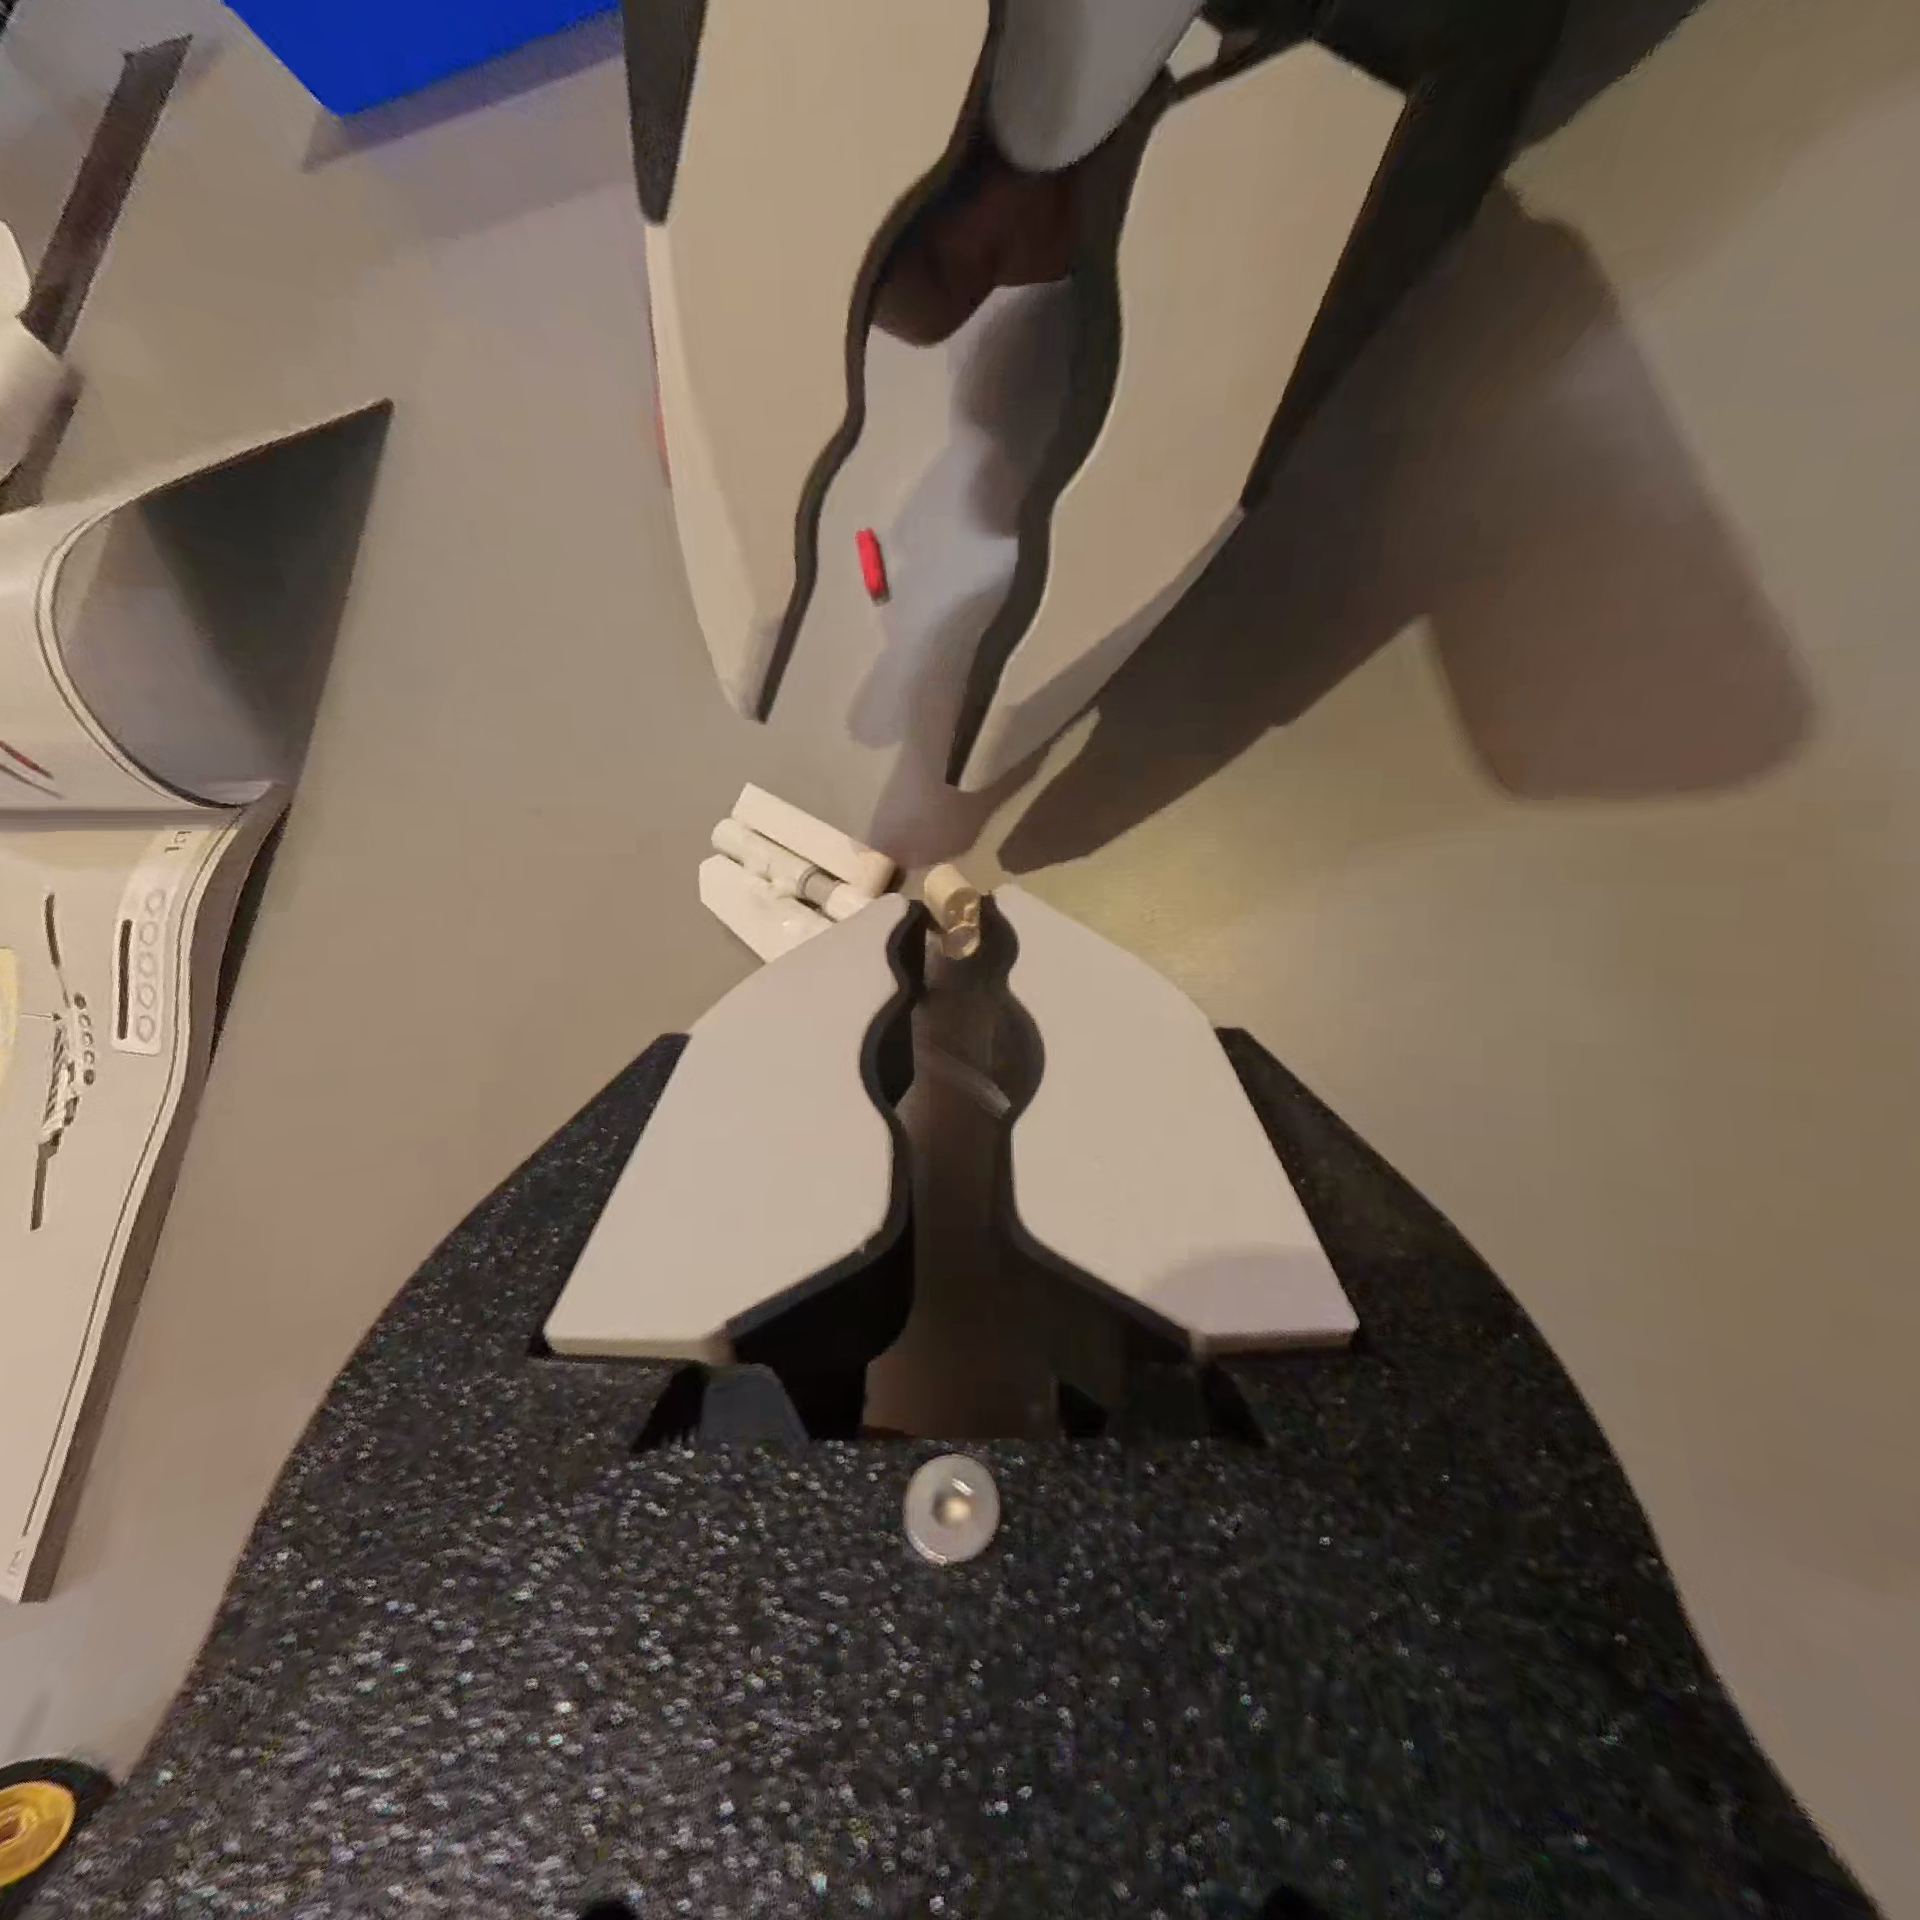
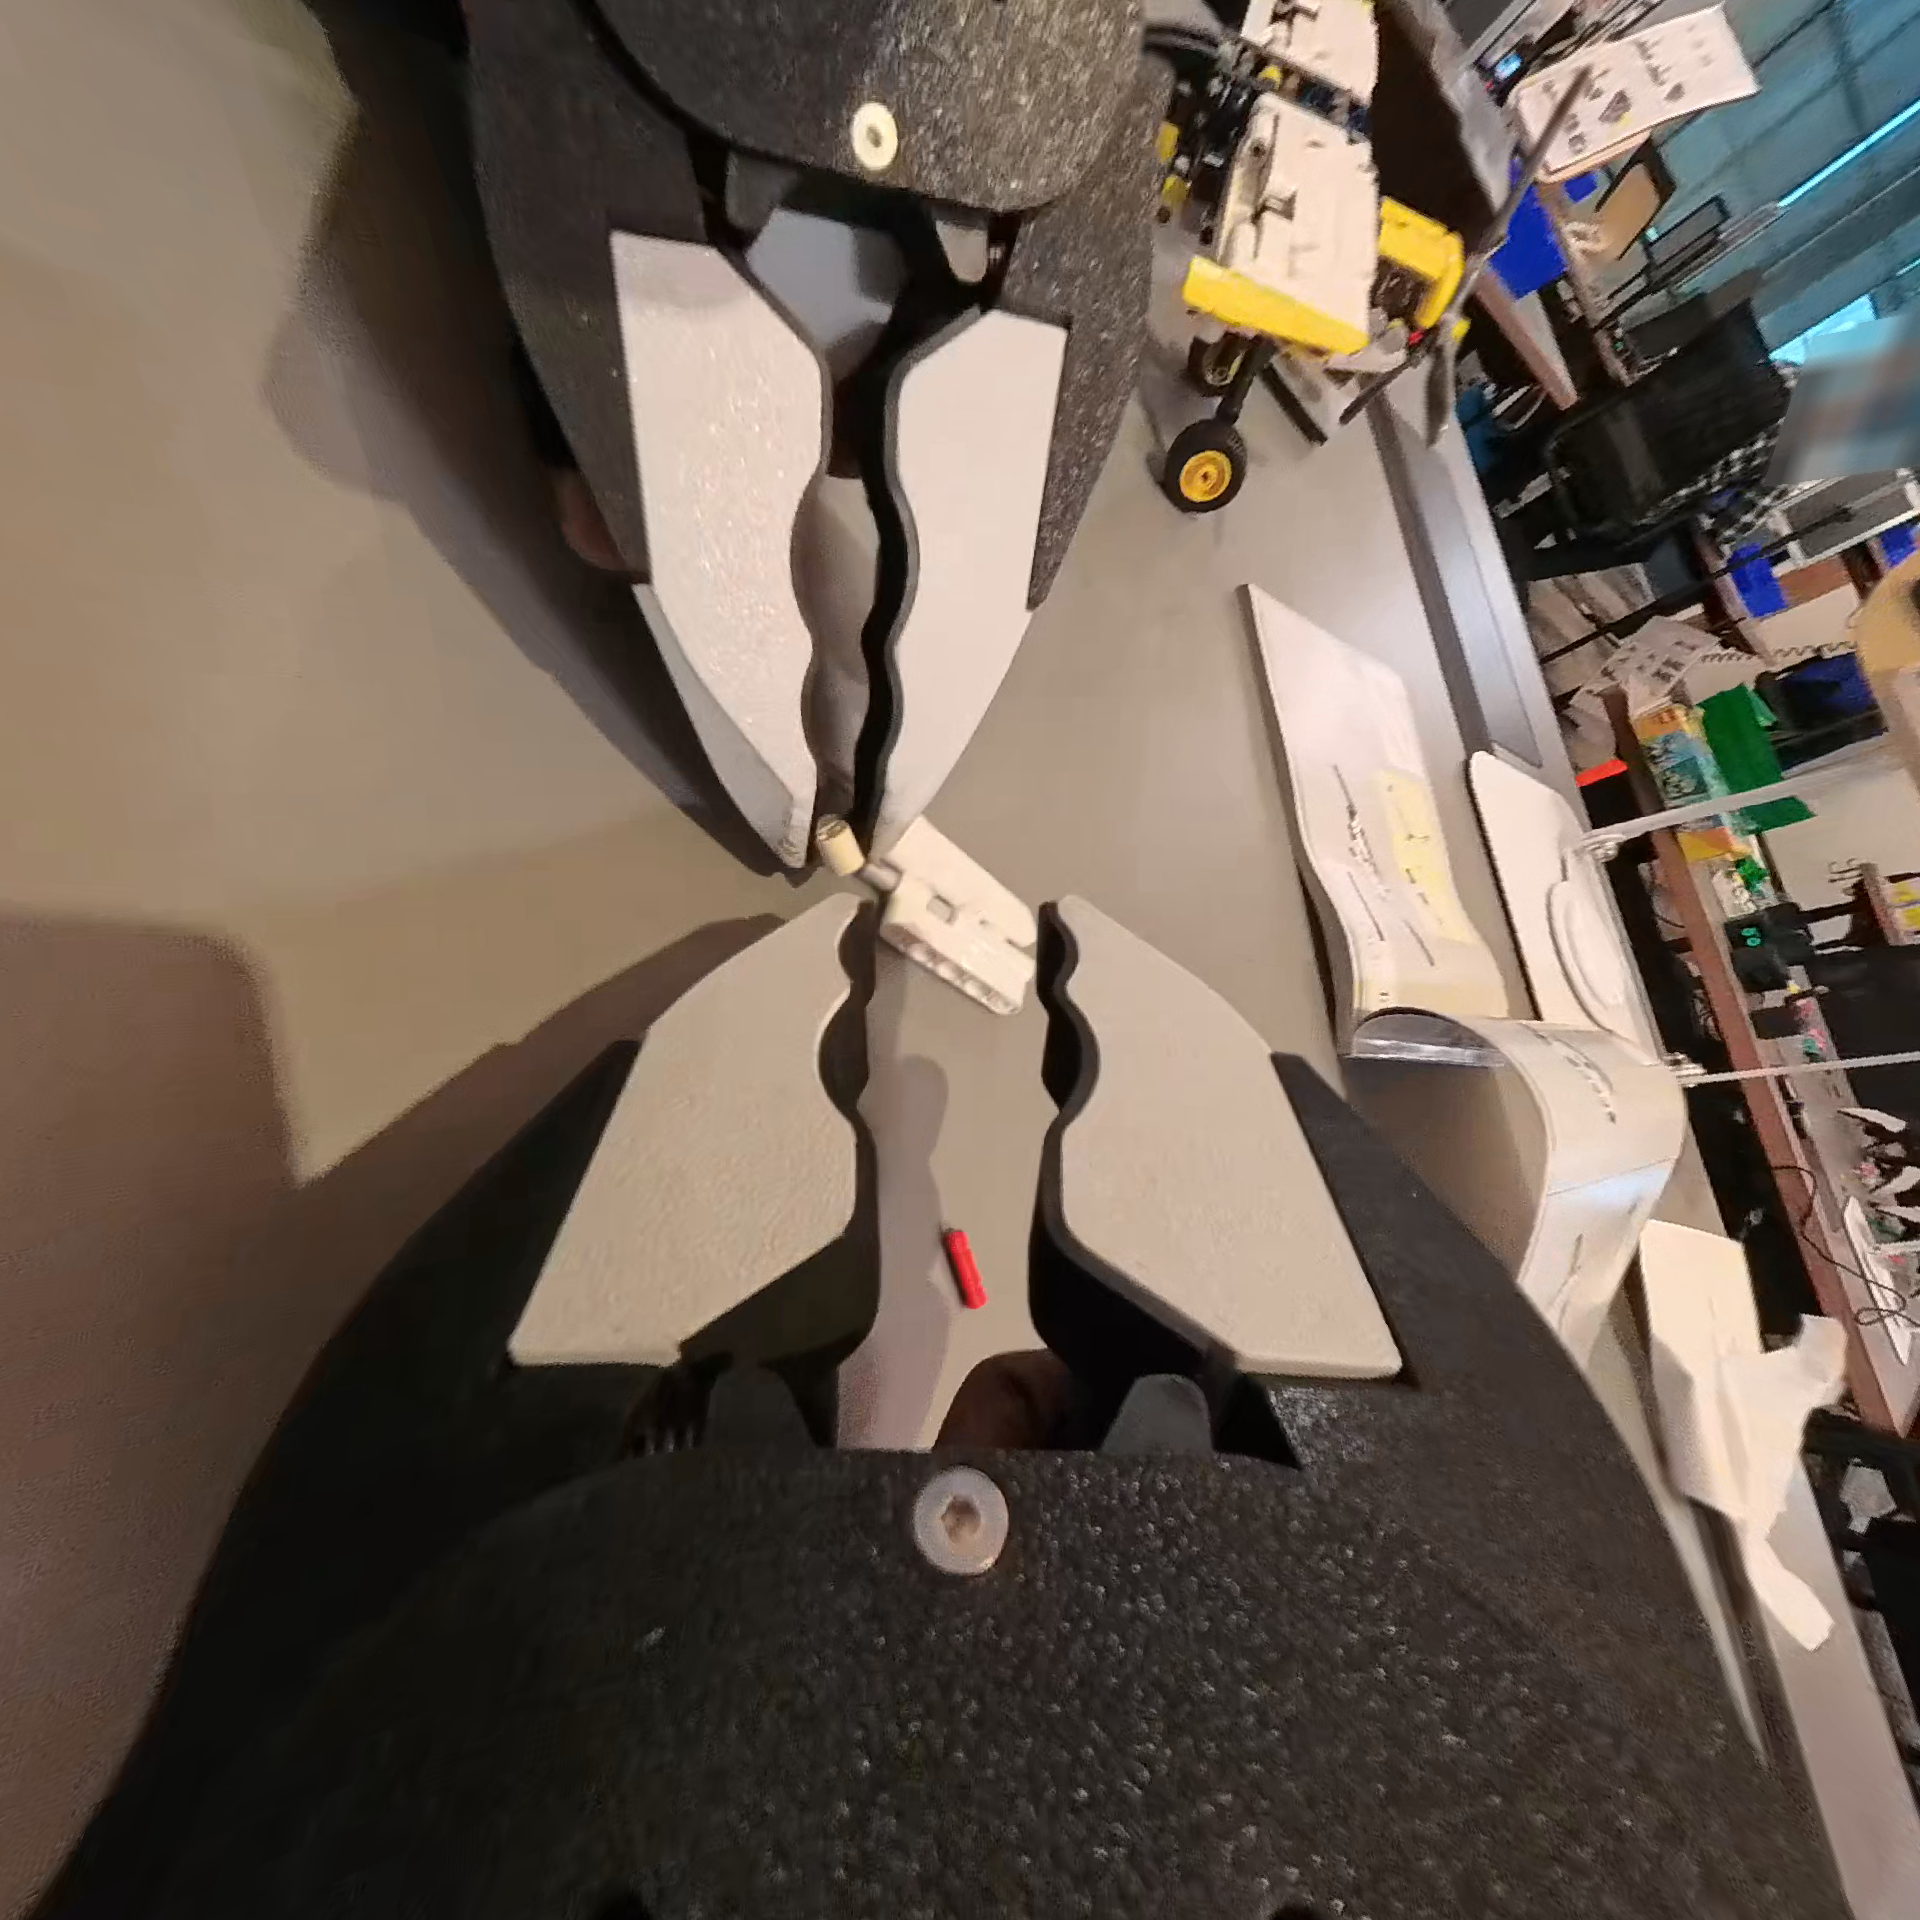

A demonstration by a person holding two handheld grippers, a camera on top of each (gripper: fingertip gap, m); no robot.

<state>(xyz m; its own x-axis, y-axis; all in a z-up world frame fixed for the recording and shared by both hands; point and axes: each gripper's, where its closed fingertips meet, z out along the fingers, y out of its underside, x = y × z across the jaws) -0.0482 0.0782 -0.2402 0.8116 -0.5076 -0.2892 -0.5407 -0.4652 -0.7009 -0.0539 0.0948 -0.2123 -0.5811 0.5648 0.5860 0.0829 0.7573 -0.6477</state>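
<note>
My left gripper (image 1: 951,914) is shut on a small tan cylinder piece (image 1: 954,914) at its fingertips. In the right wrist view the left gripper (image 2: 836,831) comes in from above, and the tan piece (image 2: 840,847) sits on the end of a grey axle sticking out of a small white brick assembly (image 2: 956,930). The assembly (image 1: 790,883) lies on the grey table. My right gripper (image 2: 956,914) is open, its tips either side of the assembly without pressing it. It also shows in the left wrist view (image 1: 857,748). A small red pin (image 2: 964,1268) lies on the table between its fingers.
An open instruction booklet (image 2: 1382,831) lies beside the work spot, also in the left wrist view (image 1: 104,935). A yellow and white wheeled model (image 2: 1309,239) stands farther along the table (image 2: 1143,727). White crumpled paper (image 2: 1745,1455) lies near the table's edge. A blue box (image 1: 416,52) is at the back. The tips of both grippers are at nearly the same place.
</note>
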